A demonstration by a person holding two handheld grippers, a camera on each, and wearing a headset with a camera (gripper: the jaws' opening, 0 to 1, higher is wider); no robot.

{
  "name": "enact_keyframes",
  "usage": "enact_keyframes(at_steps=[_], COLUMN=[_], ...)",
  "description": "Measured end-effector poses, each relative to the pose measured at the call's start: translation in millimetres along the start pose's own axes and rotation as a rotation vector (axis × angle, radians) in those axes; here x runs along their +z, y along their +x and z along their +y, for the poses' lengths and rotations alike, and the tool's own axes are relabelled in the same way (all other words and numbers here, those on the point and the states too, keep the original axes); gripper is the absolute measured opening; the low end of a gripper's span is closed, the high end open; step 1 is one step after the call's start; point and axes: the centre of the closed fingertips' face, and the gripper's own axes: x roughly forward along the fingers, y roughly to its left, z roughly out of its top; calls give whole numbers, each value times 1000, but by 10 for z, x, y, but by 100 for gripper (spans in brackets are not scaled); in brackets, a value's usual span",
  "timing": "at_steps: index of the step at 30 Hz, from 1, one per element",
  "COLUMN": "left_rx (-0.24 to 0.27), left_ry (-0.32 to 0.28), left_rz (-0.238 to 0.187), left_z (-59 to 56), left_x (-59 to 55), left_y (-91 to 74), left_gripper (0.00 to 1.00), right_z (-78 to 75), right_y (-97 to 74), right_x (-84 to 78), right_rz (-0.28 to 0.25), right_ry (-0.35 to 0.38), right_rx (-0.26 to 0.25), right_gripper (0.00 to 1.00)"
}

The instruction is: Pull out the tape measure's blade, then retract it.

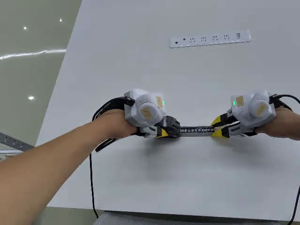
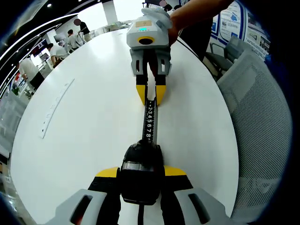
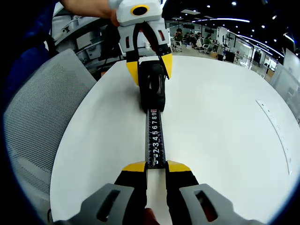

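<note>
Left gripper (image 2: 142, 171) is clamped round the black tape measure case (image 3: 152, 86), and the right gripper (image 3: 156, 166) pinches the end of the numbered blade (image 2: 148, 122). It's stretched straight between them along the white table (image 1: 140, 61), with a power strip (image 1: 210, 39) well beyond.

The tape measure's blade (image 3: 156, 138) bears white digits on black: 3 to 9 read in the right gripper view, 2 to 8 in the left gripper view (image 2: 148, 123).
</note>
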Motion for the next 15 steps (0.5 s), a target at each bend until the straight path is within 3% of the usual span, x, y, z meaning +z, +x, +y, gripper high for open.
enact_keyframes(at_steps=[15], left_rx=[-3], left_ry=[-3], left_rz=[2], left_z=[2], left_x=[2], left_y=[6], left_gripper=[28], right_z=[-16], right_y=[-128], right_x=[-196], right_rz=[29], right_ry=[18], right_rx=[-2], right_gripper=[10])
